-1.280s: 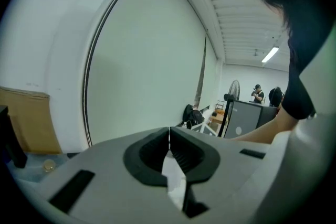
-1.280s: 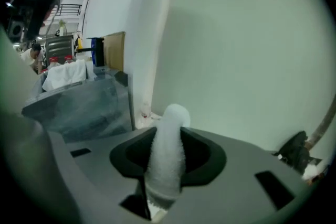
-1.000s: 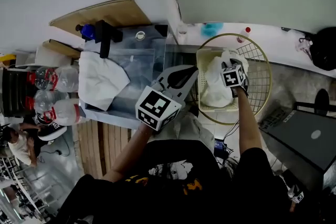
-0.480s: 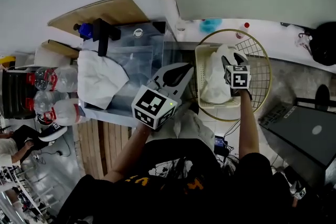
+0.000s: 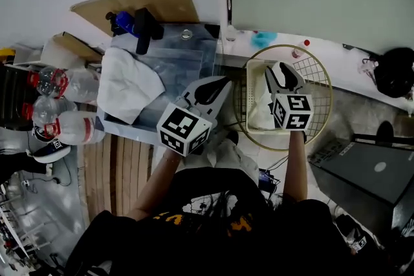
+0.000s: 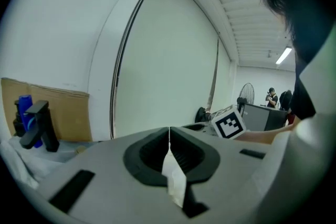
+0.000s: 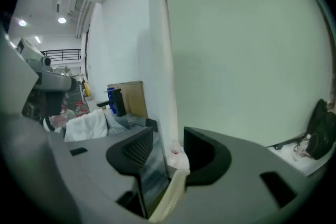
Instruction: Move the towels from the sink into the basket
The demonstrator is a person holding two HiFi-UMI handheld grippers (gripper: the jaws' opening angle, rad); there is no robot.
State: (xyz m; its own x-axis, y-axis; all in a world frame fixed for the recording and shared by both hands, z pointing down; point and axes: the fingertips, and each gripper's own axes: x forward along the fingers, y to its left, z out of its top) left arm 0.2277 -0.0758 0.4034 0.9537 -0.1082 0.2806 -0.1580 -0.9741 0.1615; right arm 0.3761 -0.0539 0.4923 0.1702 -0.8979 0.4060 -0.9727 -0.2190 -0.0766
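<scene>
A white towel (image 5: pixel 126 87) hangs over the left edge of the steel sink (image 5: pixel 181 64); it shows too in the right gripper view as the towel (image 7: pixel 86 123). Another white towel (image 5: pixel 260 110) lies in the cream basket (image 5: pixel 249 74) at the right. My right gripper (image 5: pixel 279 68) hovers above that basket, open; its jaws have just been closing, with nothing between them (image 7: pixel 168 139). My left gripper (image 5: pixel 220 82) hangs between sink and basket, shut, its jaws meeting in the left gripper view (image 6: pixel 169 131).
A black faucet (image 5: pixel 145 29) and a blue bottle (image 5: pixel 123 22) stand at the sink's back. Water bottles (image 5: pixel 65 94) lie left of the sink. A round wire ring (image 5: pixel 320 74) surrounds the basket. A dark case (image 5: pixel 369 178) sits at the right.
My right gripper has risen out of the basket, leaving the towel lying there. My left gripper has shifted slightly and stays shut.
</scene>
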